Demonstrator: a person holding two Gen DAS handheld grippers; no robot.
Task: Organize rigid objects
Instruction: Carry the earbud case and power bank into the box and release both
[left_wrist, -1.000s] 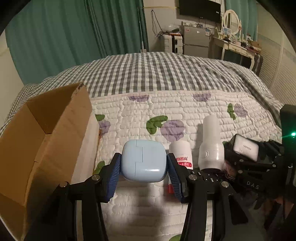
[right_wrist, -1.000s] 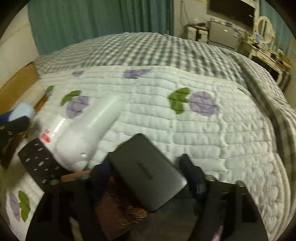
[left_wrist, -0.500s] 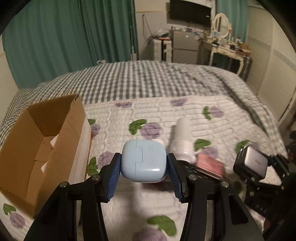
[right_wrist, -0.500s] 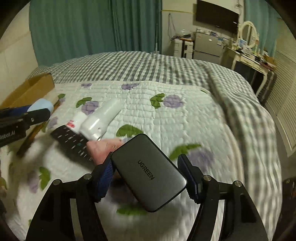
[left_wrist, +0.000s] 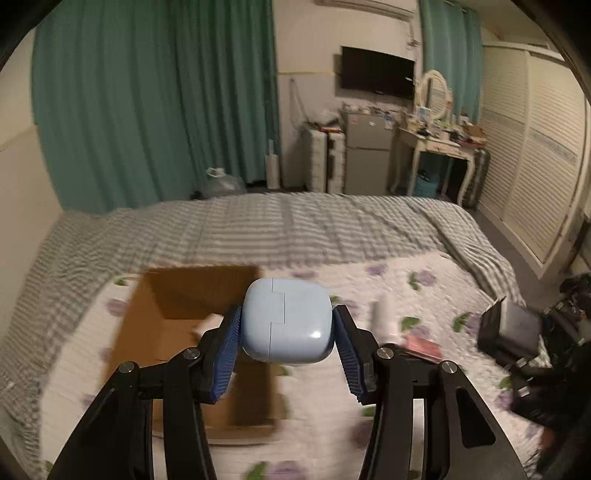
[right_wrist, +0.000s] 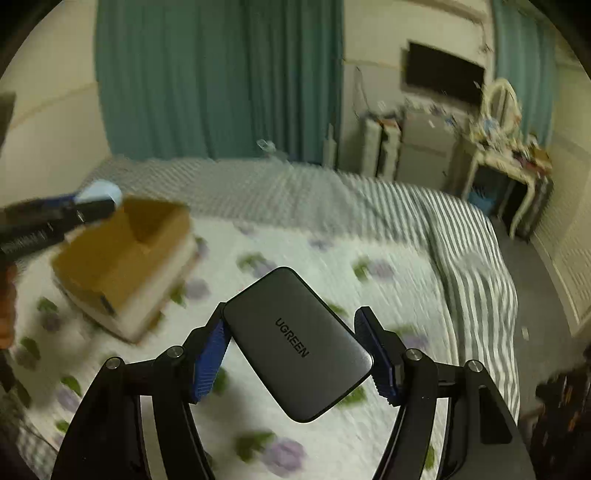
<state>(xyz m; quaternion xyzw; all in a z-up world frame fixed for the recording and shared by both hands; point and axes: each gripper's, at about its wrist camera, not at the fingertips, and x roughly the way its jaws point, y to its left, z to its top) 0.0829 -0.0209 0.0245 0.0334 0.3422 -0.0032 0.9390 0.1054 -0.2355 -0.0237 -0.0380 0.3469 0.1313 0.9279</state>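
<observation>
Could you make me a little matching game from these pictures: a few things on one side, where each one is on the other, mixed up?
Things:
1. pale blue case
2. grey UGREEN block
3. cardboard box
4. white bottle

Places:
A. lying on the flowered quilt
B. between the left gripper fingers
C. standing open on the quilt
D. between the right gripper fingers

Pairs: 1-B, 2-D, 3-C, 4-A

I'm in a home bedroom: bed (left_wrist: 332, 229) with checked cover and floral quilt (left_wrist: 424, 295), teal curtains (left_wrist: 147, 110), wall TV (left_wrist: 376, 73), small fridge (left_wrist: 365, 151), dressing table (left_wrist: 436, 144) with oval mirror (left_wrist: 436, 90), louvred wardrobe doors (left_wrist: 535, 147).
</observation>
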